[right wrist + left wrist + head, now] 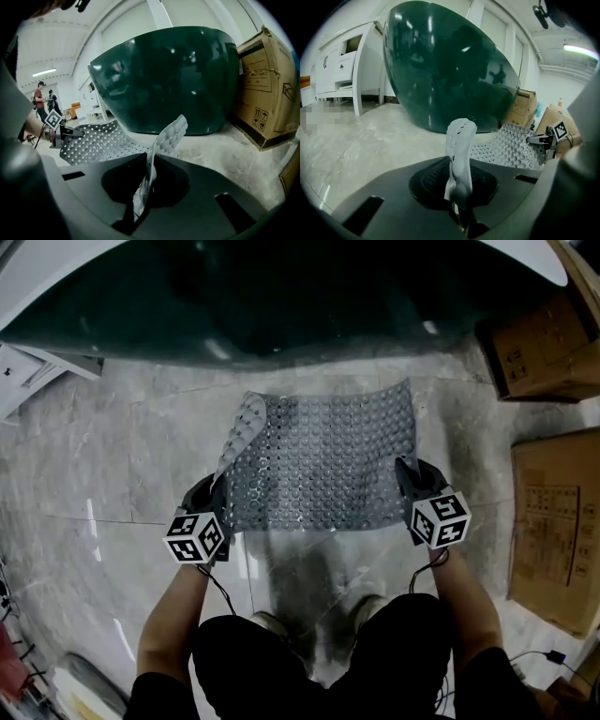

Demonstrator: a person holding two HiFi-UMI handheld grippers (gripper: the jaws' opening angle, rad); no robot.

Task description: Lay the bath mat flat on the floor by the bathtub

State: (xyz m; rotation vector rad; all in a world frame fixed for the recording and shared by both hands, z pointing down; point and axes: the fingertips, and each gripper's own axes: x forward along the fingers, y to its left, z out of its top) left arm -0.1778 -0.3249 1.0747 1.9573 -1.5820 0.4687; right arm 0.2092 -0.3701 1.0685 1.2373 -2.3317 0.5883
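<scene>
1. The jaws of the left gripper (458,206) are closed on the near left corner of the bath mat (323,465), and that corner is seen curling upward between them.
2. The jaws of the right gripper (139,199) are clamped on the near right corner, and a flap of mat is seen standing above them.
3. The studded, perforated sheet is stretched between the two grippers and spread toward the dark green bathtub (262,296).
4. The near edge is held above the marble floor (103,456); whether the far edge touches the floor cannot be told.
5. Cardboard boxes (553,531) are seen to the right, apart from the mat.
</scene>
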